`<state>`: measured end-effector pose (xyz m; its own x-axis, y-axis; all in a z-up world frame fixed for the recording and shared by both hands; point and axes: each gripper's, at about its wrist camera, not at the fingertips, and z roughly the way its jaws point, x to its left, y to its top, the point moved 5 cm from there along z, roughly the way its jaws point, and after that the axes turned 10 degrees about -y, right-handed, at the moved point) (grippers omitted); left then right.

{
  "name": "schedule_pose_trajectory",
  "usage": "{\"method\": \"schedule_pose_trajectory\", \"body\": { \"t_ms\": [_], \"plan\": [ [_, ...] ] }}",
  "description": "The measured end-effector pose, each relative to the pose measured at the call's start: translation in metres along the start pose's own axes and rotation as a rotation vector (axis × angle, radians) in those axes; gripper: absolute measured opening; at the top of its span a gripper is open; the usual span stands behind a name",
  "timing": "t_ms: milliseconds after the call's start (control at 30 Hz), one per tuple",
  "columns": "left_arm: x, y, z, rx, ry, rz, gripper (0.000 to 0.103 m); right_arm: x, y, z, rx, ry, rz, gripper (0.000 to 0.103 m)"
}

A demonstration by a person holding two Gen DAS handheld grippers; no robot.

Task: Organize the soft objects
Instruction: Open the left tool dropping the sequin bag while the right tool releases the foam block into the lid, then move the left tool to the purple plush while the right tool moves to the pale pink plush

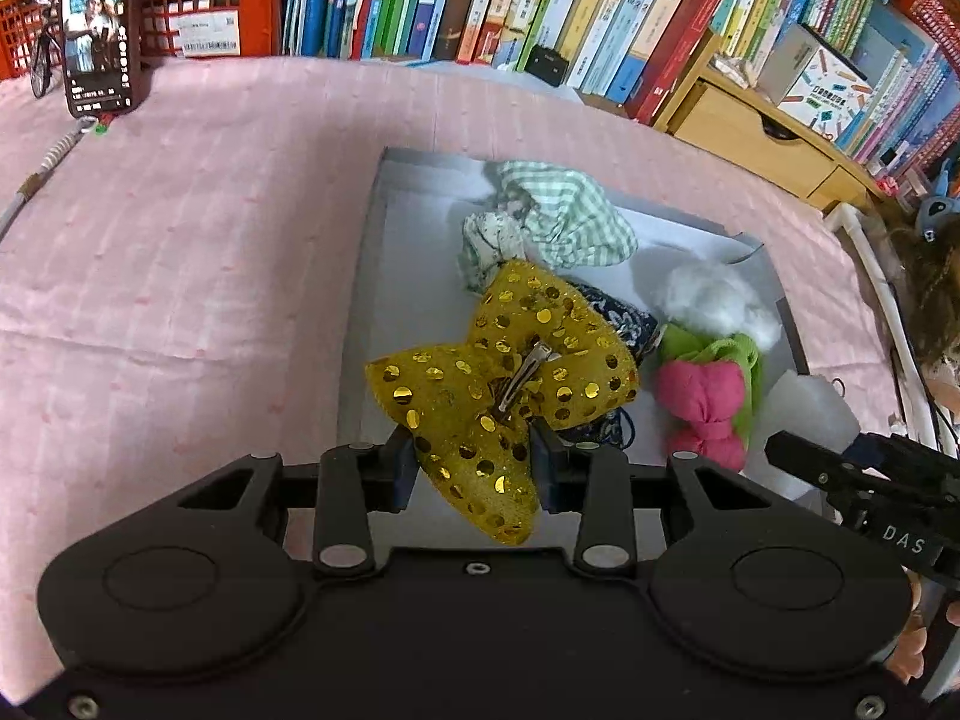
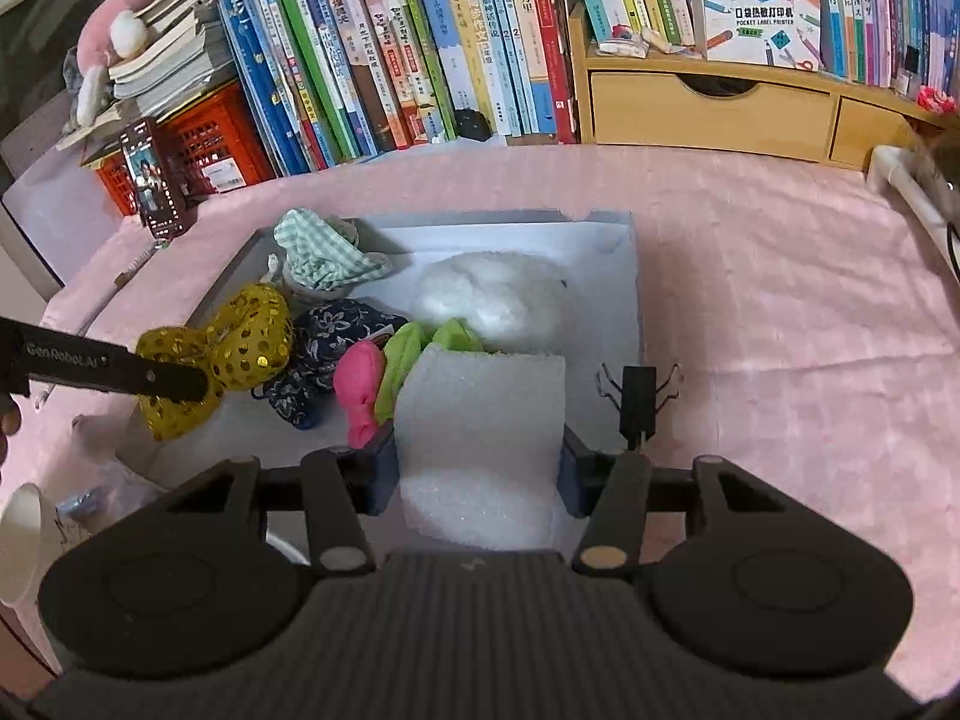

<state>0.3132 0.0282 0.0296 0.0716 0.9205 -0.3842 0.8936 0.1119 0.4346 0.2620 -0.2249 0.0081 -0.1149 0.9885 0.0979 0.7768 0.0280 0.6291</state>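
The left gripper [image 1: 474, 462] clamps a yellow sequined fabric bow [image 1: 504, 378] over the near left edge of the shallow white box [image 2: 630, 276] on the pink cloth [image 1: 180, 240]. The right gripper [image 2: 480, 468] grips a white foam block [image 2: 486, 420] above the box's near right part, beside a pink-and-green cloth bundle [image 2: 384, 378].

A pink cloth [image 2: 780, 300] with faint woven stripes covered the work surface. Behind it ran a long row of upright books [image 2: 420, 48], spines packed tight. A pale wooden drawer unit [image 2: 708, 111] stood at the right, more books on top. At the left sat a red plastic crate [image 2: 204, 144] under a stack of books, with a phone [image 1: 98, 24] propped upright, screen lit.
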Motion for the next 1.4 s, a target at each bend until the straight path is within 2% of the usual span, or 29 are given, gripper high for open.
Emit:
{"method": "schedule_pose_trajectory", "body": {
  "t_ms": [200,433,533,600,867,1100,1400],
  "plan": [
    [0.002,0.005,0.01,0.025,-0.018,-0.024,0.038,0.0,0.008,0.006,-0.01,-0.02,0.03,0.055],
    [0.003,0.004,0.006,0.039,-0.055,-0.034,0.047,-0.001,0.006,0.007,-0.01,-0.018,0.053,0.057],
    [0.002,0.002,0.001,0.033,-0.06,-0.03,0.051,-0.002,0.005,0.004,-0.013,-0.017,0.063,0.06],
    [0.002,0.001,-0.002,0.03,-0.058,-0.026,0.053,-0.002,0.005,0.002,-0.014,-0.014,0.061,0.069],
    [-0.004,-0.01,-0.019,0.01,-0.057,0.021,0.063,0.001,0.006,-0.015,-0.04,-0.02,0.046,0.075],
    [-0.016,-0.023,-0.051,-0.069,-0.057,0.104,0.072,0.007,0.007,-0.044,-0.116,-0.035,0.02,0.079],
    [-0.029,-0.057,-0.091,-0.172,-0.074,0.203,0.077,0.03,-0.004,-0.093,-0.252,-0.038,-0.068,0.085]
  ]
}}
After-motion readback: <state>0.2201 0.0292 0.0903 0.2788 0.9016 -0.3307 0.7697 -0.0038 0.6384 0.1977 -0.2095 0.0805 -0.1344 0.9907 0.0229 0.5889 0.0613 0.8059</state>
